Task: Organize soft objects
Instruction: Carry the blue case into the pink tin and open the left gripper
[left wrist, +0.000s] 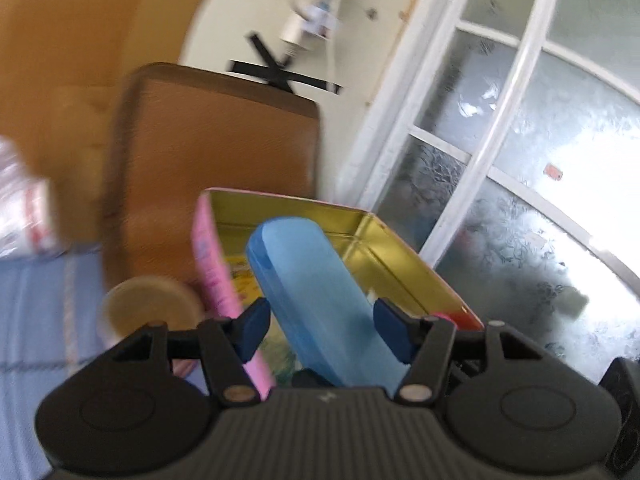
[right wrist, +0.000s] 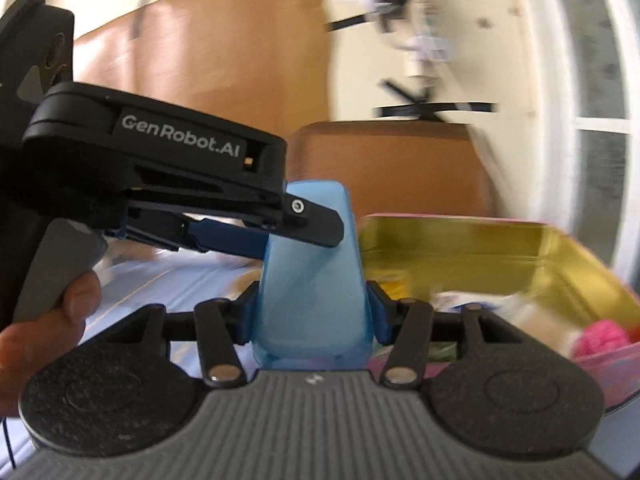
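My two grippers meet on one thing — a translucent blue case (right wrist: 312, 280), long and rounded at the ends. In the right wrist view it stands up between my right fingers (right wrist: 378, 312), whose blue pads press both its flanks near its lower end; my right gripper (right wrist: 312, 312) is closed on it at a middling width. My left gripper (right wrist: 280, 232) comes in from the left of that view, its black arm marked with white lettering, and its tip lies against the case's upper part. A hand (right wrist: 48, 320) grips the left tool's grey handle at the lower left.

In the left wrist view the blue case (left wrist: 320, 292) runs slantwise between my left fingers (left wrist: 250, 328). The right pad touches its edge; the left pad sits just beside it, and the blur keeps me from telling whether it presses. My left gripper (left wrist: 320, 330) stands at a narrow-to-middling width around the case.

Behind the case lies an open tin (left wrist: 360, 224) — gold inside, pink outside — on a blue bedsheet (left wrist: 36, 312). In the right wrist view the tin (right wrist: 460, 240) holds soft things, among them a pink ball of yarn (right wrist: 600, 338).
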Motion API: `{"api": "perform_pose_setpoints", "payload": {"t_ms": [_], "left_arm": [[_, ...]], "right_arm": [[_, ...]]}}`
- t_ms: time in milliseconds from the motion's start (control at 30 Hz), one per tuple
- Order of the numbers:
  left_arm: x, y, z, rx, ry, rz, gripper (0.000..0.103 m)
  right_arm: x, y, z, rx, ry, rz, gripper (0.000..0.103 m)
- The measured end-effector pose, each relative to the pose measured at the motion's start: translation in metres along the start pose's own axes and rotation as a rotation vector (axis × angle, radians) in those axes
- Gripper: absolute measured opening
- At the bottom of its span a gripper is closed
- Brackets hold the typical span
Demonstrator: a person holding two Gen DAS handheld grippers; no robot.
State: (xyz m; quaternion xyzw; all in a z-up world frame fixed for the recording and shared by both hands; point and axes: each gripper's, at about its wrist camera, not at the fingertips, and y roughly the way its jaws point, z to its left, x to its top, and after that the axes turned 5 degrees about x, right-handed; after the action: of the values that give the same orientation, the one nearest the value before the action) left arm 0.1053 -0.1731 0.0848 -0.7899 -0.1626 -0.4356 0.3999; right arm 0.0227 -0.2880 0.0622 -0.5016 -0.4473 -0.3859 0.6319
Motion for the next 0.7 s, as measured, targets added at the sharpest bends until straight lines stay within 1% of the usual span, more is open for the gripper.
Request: {"api": "perform_pose_setpoints", "payload": {"t_ms": [67,133,167,200,233,267,300,367,433,533,600,633,667,700], "left_arm": [[0.007,0.024,-0.010,0.005,0.031,0.017,0.058],[0.010,0.047,-0.015,0.041,0.049,0.037,0.061],[0.010,0.057,-0.016,0.066,0.055,0.047,0.062],[0.009,0.065,-0.016,0.095,0.060,0.057,0.063],[0.007,0.070,-0.016,0.118,0.060,0.065,0.063],[0.005,0.072,-0.014,0.136,0.050,0.074,0.063],[0.002,0.072,-0.011,0.134,0.038,0.077,0.063],[-0.003,0.068,-0.008,0.127,0.033,0.074,0.067],[-0.008,0.060,-0.009,0.162,0.052,0.060,0.068],[-0.014,0.048,-0.015,0.180,0.072,0.053,0.069],[-0.018,0.041,-0.021,0.199,0.095,0.047,0.073],[-0.021,0.034,-0.024,0.204,0.105,0.036,0.081],[-0.025,0.026,-0.027,0.209,0.114,0.021,0.085],[-0.025,0.020,-0.029,0.214,0.121,0.013,0.086]], "right_arm": [[0.002,0.012,-0.021,-0.042,0.017,0.003,0.056],[0.001,0.028,-0.033,-0.094,0.019,0.012,0.057],[0.000,0.039,-0.038,-0.121,0.008,0.028,0.057],[-0.001,0.051,-0.041,-0.151,-0.011,0.062,0.057],[-0.002,0.060,-0.045,-0.181,-0.024,0.091,0.057],[-0.004,0.066,-0.051,-0.221,-0.026,0.098,0.057],[-0.004,0.068,-0.056,-0.250,-0.017,0.094,0.057],[-0.005,0.056,-0.067,-0.240,0.043,0.063,0.057],[-0.006,0.040,-0.071,-0.233,0.098,0.021,0.057],[-0.012,0.017,-0.070,-0.235,0.147,-0.013,0.057],[-0.016,-0.002,-0.068,-0.232,0.188,-0.041,0.057],[-0.017,-0.009,-0.068,-0.233,0.209,-0.055,0.057],[-0.018,-0.017,-0.062,-0.237,0.220,-0.064,0.057],[-0.021,-0.025,-0.059,-0.239,0.231,-0.080,0.057]]}}
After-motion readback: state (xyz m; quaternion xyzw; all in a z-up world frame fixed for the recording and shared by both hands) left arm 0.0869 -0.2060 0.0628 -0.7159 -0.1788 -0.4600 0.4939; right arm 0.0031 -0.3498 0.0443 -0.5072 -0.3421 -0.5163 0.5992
